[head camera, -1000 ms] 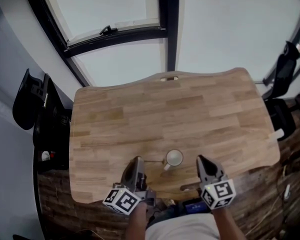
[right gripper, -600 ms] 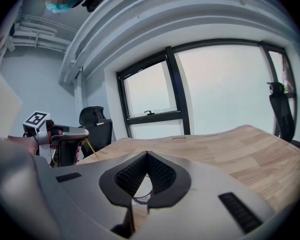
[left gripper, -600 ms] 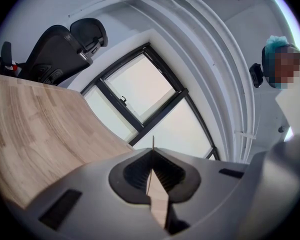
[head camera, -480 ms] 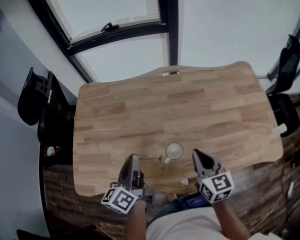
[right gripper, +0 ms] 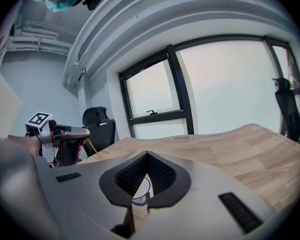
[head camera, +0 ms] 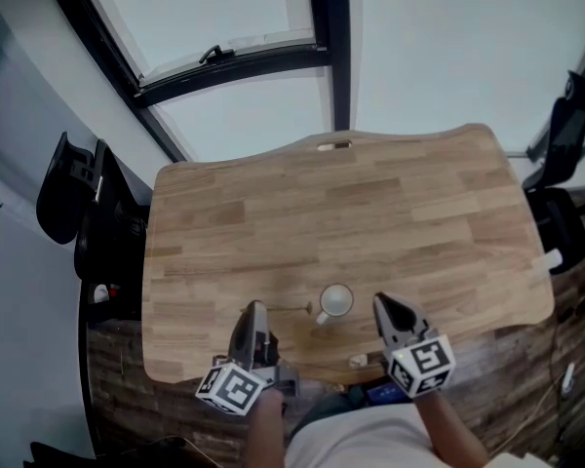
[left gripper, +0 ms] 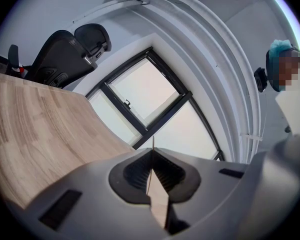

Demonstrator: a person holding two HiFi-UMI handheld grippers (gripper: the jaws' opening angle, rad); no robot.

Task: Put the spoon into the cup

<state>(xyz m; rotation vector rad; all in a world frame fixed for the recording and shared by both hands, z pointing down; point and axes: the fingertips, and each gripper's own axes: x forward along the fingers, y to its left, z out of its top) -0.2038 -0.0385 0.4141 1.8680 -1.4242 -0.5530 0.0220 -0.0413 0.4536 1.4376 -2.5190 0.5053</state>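
At nine o'clock of the cup (head camera: 337, 300), the spoon (head camera: 294, 308) stays clamped in the left gripper (head camera: 256, 311), still short of the rim; the right gripper (head camera: 383, 305) stays closed, empty.

Cup: white mug (head camera: 337, 299), upright on the wooden table (head camera: 370, 213), near the front edge; handle turned front-left.
Spoon: thin gold-coloured stem (head camera: 294, 309), clamped in the left gripper (head camera: 256, 308), sticking out toward the cup; outside it, tip near the handle.
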